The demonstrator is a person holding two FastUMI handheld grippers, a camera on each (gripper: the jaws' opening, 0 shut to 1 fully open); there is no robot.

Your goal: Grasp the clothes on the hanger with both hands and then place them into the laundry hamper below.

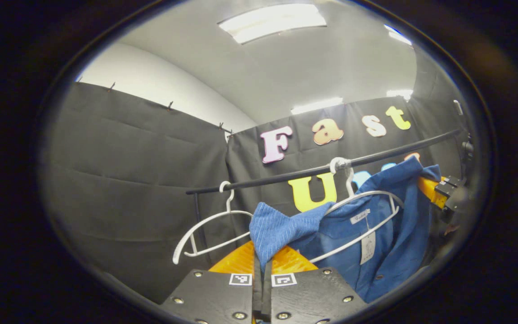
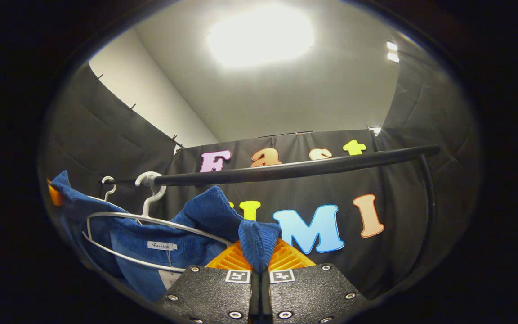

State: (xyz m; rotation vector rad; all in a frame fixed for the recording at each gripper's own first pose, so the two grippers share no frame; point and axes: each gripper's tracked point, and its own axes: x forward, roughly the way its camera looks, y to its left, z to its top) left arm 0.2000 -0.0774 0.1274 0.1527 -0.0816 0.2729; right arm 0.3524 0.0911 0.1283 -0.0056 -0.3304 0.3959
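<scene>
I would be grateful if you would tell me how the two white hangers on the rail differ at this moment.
The nearer white hanger carries the blue shirt draped around its wire; the farther white hanger hangs bare. The shirt-bearing hanger tilts, its cloth pulled toward the left claw, while the bare hanger has nothing pulling on it. Both are white wire, hooked over the same black rail.

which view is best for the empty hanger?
Left gripper view: the empty hanger hangs whole on the rail, beside the blue shirt. Right gripper view shows just its hook, behind the shirt's hanger.
</scene>
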